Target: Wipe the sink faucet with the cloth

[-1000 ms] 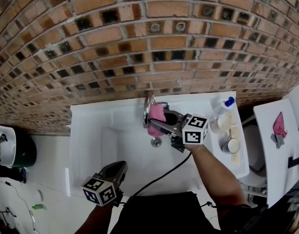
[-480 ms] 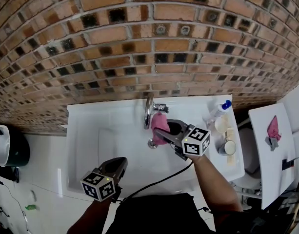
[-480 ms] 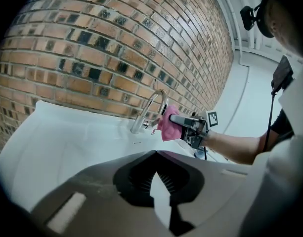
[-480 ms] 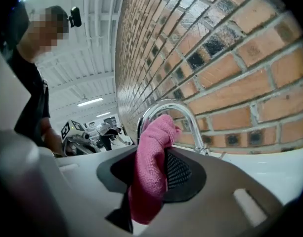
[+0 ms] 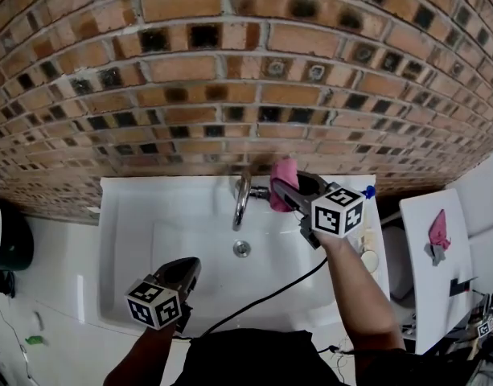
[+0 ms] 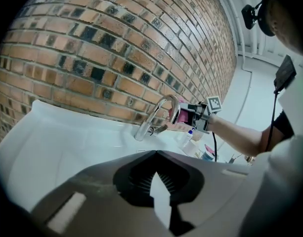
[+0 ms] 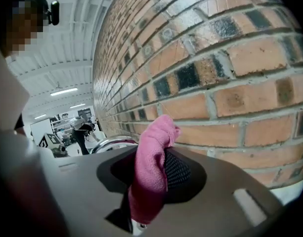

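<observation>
Now close under brick wall; white sink below; faucet just left of pink cloth, shifted from spout front to rear by handle; right tongs clamped on cloth; left tongs closed, empty, near sink front rim; back side probably next for wiping.

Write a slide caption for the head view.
Right tool grips a pink cloth beside the faucet, near the brick wall; left tool hangs shut over the sink.

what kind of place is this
Likely a wash station in a workshop or lab: a white sink with a chrome faucet against a bare brick wall, and ceiling strip lights over an open hall beyond.
</observation>
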`<state>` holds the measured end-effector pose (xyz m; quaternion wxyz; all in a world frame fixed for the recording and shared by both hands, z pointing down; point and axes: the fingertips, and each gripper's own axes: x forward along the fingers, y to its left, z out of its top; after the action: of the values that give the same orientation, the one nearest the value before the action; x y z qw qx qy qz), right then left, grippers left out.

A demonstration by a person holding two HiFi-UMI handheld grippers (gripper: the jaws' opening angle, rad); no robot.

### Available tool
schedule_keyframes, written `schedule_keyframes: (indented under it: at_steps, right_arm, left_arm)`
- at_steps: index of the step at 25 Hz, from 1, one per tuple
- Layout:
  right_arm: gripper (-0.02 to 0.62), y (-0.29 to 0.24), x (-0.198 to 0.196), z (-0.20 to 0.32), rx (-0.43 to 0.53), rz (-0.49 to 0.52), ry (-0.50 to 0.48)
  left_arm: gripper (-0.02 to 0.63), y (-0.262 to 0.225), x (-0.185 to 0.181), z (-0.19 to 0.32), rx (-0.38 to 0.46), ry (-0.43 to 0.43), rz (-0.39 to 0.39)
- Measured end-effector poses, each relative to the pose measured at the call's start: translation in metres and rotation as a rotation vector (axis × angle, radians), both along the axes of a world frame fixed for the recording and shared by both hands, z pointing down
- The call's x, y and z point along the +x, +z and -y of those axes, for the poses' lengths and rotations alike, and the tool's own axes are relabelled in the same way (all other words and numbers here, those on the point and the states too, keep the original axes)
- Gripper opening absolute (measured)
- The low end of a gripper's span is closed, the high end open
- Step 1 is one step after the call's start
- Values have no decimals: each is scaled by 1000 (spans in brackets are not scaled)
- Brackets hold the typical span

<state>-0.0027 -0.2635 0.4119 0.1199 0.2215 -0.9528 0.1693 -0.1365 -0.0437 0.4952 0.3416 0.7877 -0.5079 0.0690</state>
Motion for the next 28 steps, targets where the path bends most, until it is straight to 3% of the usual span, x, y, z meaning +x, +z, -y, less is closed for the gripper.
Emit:
schedule_keyframes:
  at_steps: [6, 15, 19, 24, 28]
  right_arm:
    - [133, 44, -26, 40, -104, -128, -42]
    - [134, 73, -62, 54, -165, -133, -78]
    - [135, 76, -69, 56, -205, -86, -68]
    - [133, 74, -74, 55, -319, 27, -40]
    - [132, 69, -73, 55, -347, 45, -18]
  left_arm:
    - [6, 9, -6, 8, -23, -28, -16]
    - [6, 24, -17, 10, -71, -60, -28]
    - [6, 27, -18, 12, -81, -62, -31]
    - [6, 29, -18, 13, -81, -56, -35]
    - [6, 28, -17, 13, -76, -50, -38]
